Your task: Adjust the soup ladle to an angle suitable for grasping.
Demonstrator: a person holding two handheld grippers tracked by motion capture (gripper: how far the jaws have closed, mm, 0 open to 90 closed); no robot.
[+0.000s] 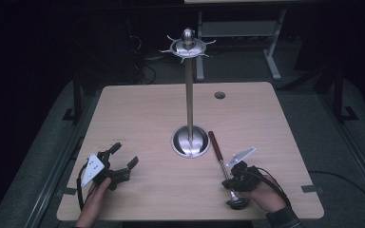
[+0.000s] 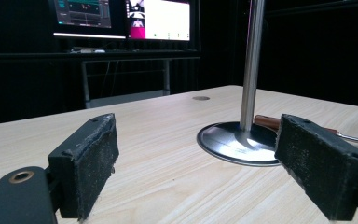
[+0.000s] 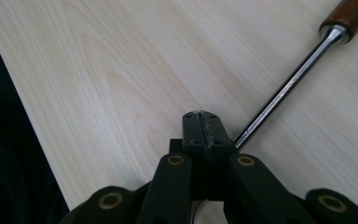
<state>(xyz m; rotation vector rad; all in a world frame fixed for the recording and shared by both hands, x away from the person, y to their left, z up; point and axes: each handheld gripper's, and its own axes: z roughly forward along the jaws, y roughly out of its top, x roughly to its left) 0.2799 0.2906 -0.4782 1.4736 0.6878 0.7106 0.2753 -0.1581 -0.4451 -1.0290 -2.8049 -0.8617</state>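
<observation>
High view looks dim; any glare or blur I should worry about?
High view: dark surroundings, bright glare on the stand base. Left gripper view: the near pads are soft, the monitors blown out. Right gripper view: sharp, with a shine streak on the utensil shaft.

This place looks like a lab or a recording room, not a home. A light wooden tabletop (image 1: 138, 109) stands on grey carpet (image 1: 342, 156) in a dark room. In the left gripper view, two lit computer monitors (image 2: 121, 18) stand on a dark desk (image 2: 88, 56) behind it, showing software windows. In the high view, cables (image 1: 145, 71) lie on the floor near a white metal frame (image 1: 240, 31).
</observation>
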